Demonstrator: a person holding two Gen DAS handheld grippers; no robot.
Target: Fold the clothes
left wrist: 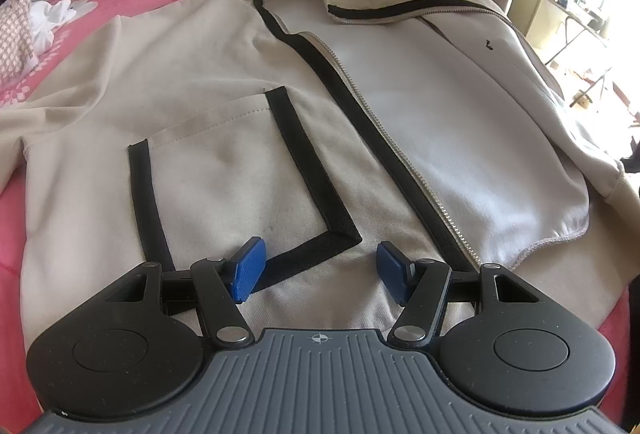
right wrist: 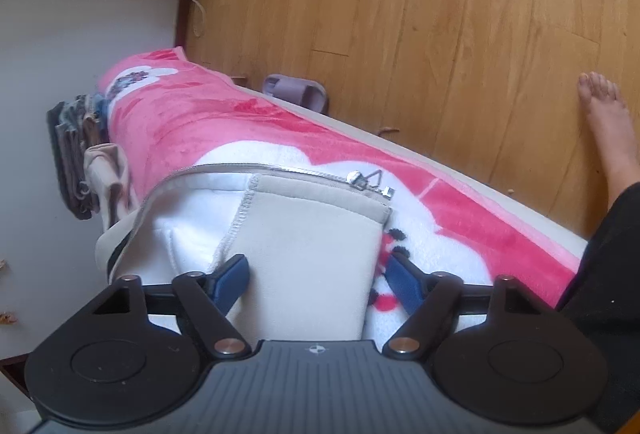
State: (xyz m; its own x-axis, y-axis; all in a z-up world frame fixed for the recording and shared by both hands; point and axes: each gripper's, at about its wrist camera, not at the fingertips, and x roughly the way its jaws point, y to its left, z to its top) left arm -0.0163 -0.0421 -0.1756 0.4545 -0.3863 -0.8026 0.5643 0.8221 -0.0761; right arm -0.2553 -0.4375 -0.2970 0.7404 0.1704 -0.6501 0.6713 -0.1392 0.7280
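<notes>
jacket open on the bed, both hand-held grippers at its hem

the beige jacket (left wrist: 224, 82) lies unzipped and flat on the pink blanket (left wrist: 60, 34) of the bed, lining up on one side. i judge it soft, limp and fairly thick, light enough to lift but sure to sag and slide, so i would pinch the hem or the zipper (left wrist: 400, 162) edge, where the seams give bite. my left hand-held gripper (left wrist: 318, 268) hangs tilted down over the hem by the black pocket trim (left wrist: 304, 162), jaws apart, nothing between them. my right hand-held gripper (right wrist: 316, 280) is rolled sideways at the bed's edge, jaws wide either side of the hem corner (right wrist: 316, 230); the left pad seems to touch the cloth, the right does not, so no grip yet.
</notes>
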